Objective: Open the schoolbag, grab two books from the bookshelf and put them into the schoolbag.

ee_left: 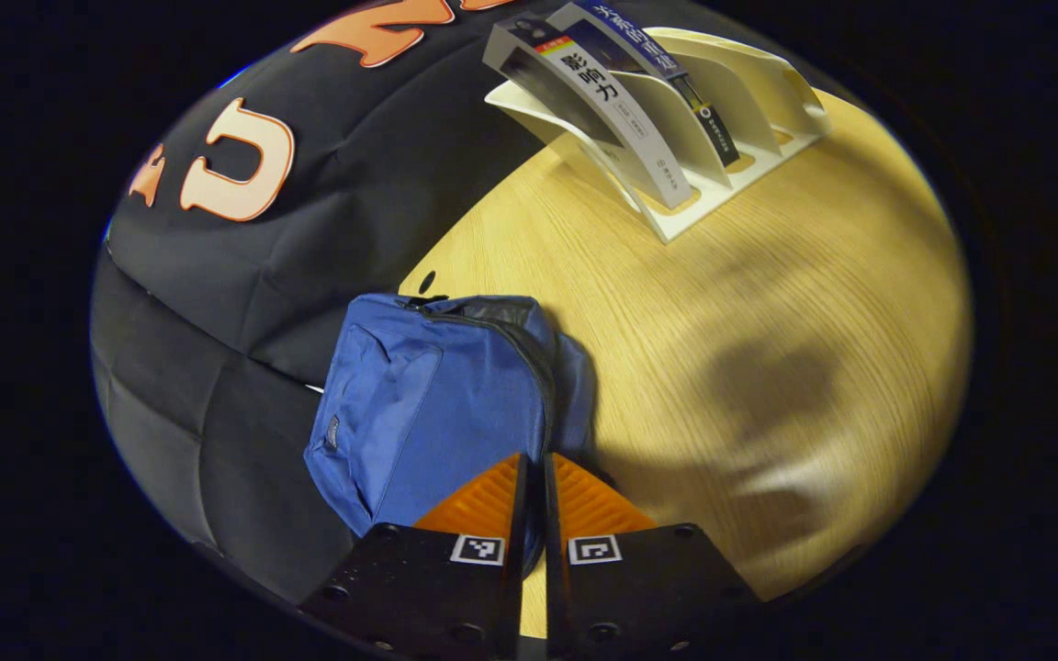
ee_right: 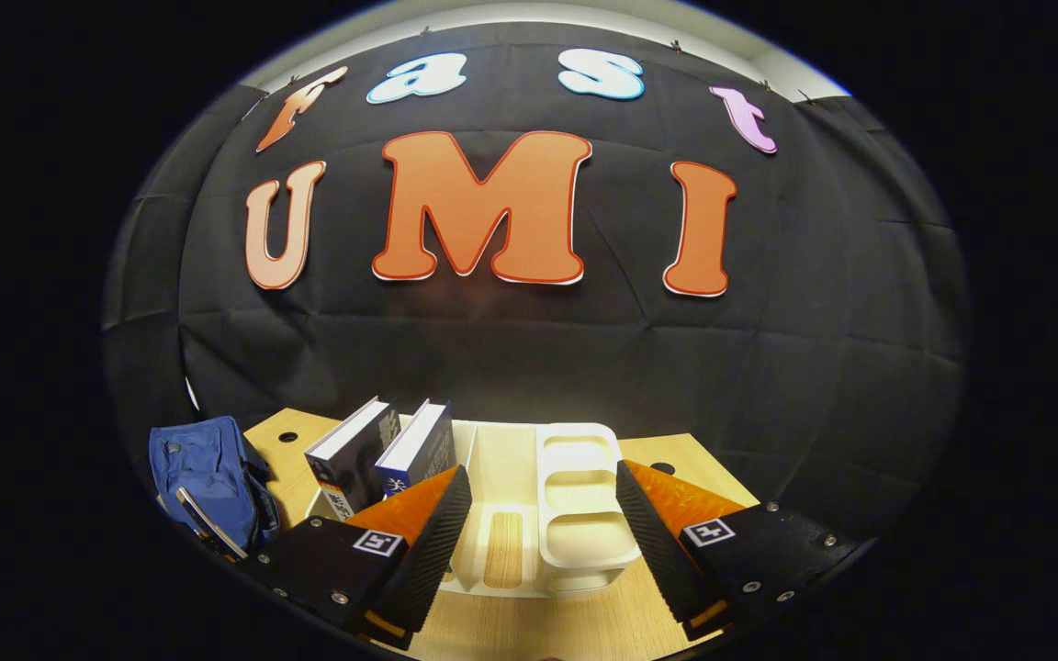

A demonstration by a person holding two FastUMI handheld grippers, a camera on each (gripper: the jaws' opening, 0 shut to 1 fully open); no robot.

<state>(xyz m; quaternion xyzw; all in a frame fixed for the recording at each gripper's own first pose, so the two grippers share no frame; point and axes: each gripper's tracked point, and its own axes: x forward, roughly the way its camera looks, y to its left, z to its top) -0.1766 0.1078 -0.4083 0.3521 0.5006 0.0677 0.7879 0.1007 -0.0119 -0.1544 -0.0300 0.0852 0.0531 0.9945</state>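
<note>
Low in the left gripper view, the left gripper [ee_left: 531, 482] has its jaws nearly together at the blue schoolbag's [ee_left: 437, 395] zipper edge; whether they pinch it I cannot tell. Two books [ee_left: 616, 101] lean in the white bookshelf [ee_left: 749, 110] at upper right. Over in the right gripper view, the right gripper [ee_right: 543, 500] hangs wide apart before the bookshelf [ee_right: 575, 496], books [ee_right: 387, 450] at lower left, schoolbag [ee_right: 208, 477] farther left on the wooden table [ee_right: 676, 454].

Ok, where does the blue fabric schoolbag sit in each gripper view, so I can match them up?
Left gripper view: the blue fabric schoolbag lies low and left of centre on the pale wooden table, just ahead of the left gripper.
Right gripper view: it sits at the far lower left, at the table's end.
Shared landmark: the white plastic bookshelf holding two books.
</note>
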